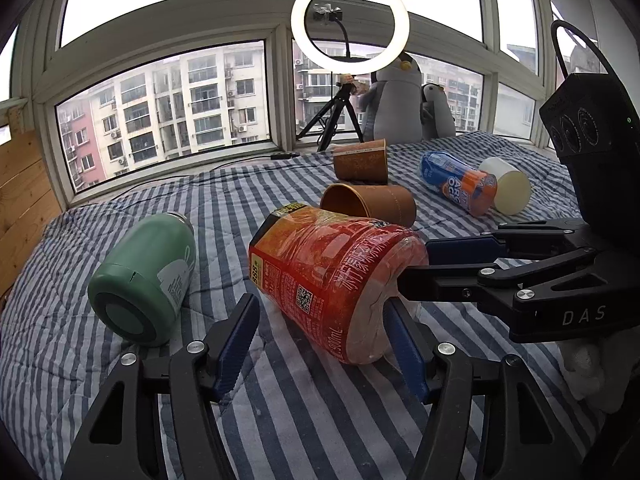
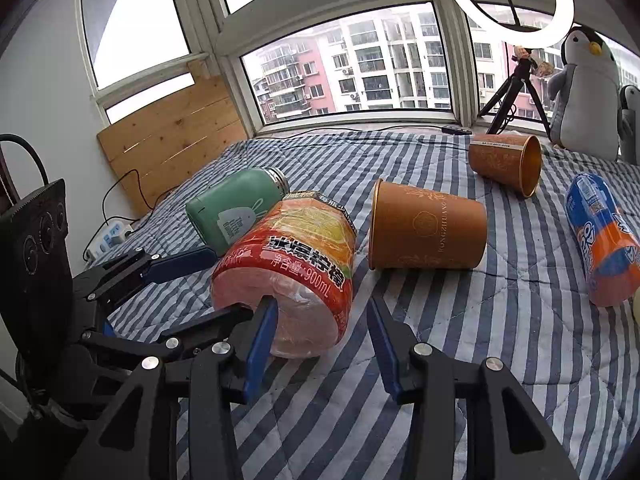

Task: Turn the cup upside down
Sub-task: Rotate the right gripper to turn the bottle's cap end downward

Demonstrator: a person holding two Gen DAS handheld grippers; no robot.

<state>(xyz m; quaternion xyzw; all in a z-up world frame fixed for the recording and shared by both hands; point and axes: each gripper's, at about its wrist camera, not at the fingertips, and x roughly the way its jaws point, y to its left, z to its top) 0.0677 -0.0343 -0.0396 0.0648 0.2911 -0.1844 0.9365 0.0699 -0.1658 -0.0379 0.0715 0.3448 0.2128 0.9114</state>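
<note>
The left gripper [image 1: 320, 340] stands released, its blue-padded jaws spread wide on either side of the base of the red bottle [image 1: 332, 276], grasping nothing. The right gripper [image 2: 320, 344] is likewise released; its left jaw overlaps the bottle's pale bottom in its own view, and whether it touches cannot be told. In the left wrist view the right gripper reaches in from the right edge toward that same base.

The bottle lies on its side on the striped bed cover [image 1: 280, 400], and its cap end is hidden from both cameras. Just behind it lies the nearer brown paper cup [image 2: 428, 236], on its side, its mouth turned toward the bottle; what shows of its inside is bare. It is near both grippers but apart from them, beyond the bottle. A second brown cup [image 2: 506, 162] lies tipped farther back near the window.

Left of the bottle lies a green flask [image 1: 144, 280] on its side. To the right lie a blue and orange bottle [image 1: 458, 182] and, touching it, a white cup [image 1: 506, 190]. At the sill stand a ring light [image 1: 350, 26] and a plush penguin [image 2: 588, 92].
</note>
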